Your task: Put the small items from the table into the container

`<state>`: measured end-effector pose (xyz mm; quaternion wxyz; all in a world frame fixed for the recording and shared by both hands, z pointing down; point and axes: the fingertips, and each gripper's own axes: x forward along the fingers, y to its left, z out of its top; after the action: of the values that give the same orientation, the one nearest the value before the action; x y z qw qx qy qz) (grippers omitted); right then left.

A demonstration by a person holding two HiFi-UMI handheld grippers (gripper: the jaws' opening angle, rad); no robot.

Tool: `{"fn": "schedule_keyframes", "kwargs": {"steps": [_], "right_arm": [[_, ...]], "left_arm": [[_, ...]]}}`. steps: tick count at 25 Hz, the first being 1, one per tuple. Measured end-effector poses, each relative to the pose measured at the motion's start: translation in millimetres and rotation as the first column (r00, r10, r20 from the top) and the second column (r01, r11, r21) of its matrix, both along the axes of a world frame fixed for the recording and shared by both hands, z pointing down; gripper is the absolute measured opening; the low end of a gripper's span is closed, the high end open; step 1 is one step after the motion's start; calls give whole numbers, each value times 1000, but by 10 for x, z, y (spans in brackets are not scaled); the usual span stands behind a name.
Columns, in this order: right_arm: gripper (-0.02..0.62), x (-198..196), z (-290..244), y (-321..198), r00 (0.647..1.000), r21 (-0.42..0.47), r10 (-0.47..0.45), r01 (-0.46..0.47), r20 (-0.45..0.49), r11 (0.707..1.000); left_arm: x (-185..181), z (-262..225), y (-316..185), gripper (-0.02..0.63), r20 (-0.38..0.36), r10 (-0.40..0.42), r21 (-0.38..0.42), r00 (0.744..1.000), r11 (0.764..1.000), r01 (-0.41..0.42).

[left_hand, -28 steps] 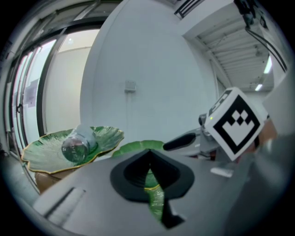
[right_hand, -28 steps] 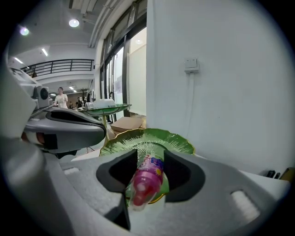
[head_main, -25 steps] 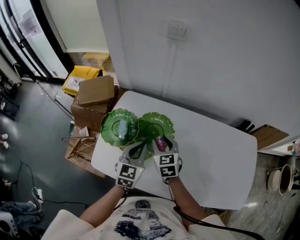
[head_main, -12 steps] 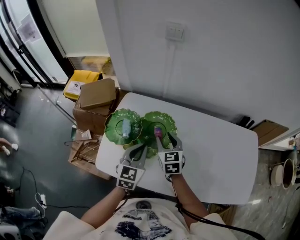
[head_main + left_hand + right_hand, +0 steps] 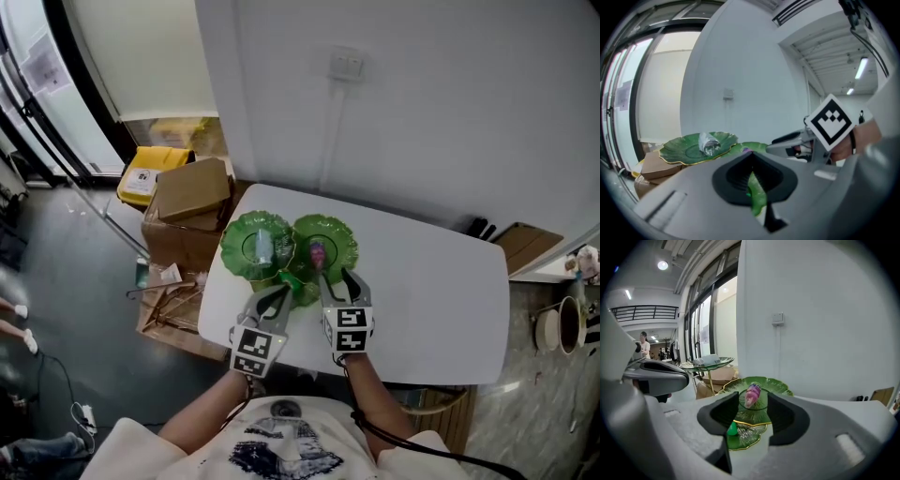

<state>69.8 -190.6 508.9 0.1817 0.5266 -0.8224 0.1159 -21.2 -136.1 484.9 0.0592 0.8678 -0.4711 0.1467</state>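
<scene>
Right gripper view | right hand-held gripper [image 5: 753, 411] spread, empty | pink item [image 5: 753, 393] lies on plate [image 5: 780, 386] | likely light, smooth, rolls: pinch mid-body | left hand-held gripper [image 5: 752, 180] pinches small plate [image 5: 756, 197] rim

We've got both forearms [image 5: 211, 411] reaching out side by side from the body, with the left gripper [image 5: 274, 302] and the right gripper [image 5: 337, 281] close together. Both tilt slightly downward, marker cubes [image 5: 251, 349] facing up at us. The left one's jaws are pinched together on the thin rim of a green dish [image 5: 754, 194], while the right one's jaws stand apart with nothing gripped between them, a touch further forward than the left.
</scene>
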Motion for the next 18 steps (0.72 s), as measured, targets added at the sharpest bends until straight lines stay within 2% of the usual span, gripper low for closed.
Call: {"fn": "schedule_keyframes", "kwargs": {"steps": [8, 14, 18], "right_arm": [[190, -211, -214, 516, 995, 13, 71, -72, 72, 997], [187, -416, -462, 920, 989, 61, 111, -117, 100, 991], [155, -542, -596, 1171, 984, 100, 137, -148, 113, 984]], "left_arm": [[-294, -107, 302, -9, -20, 54, 17, 998, 998, -54], [-577, -232, 571, -9, -30, 80, 46, 996, 996, -79], [-764, -300, 733, -9, -39, 90, 64, 995, 994, -88]]}}
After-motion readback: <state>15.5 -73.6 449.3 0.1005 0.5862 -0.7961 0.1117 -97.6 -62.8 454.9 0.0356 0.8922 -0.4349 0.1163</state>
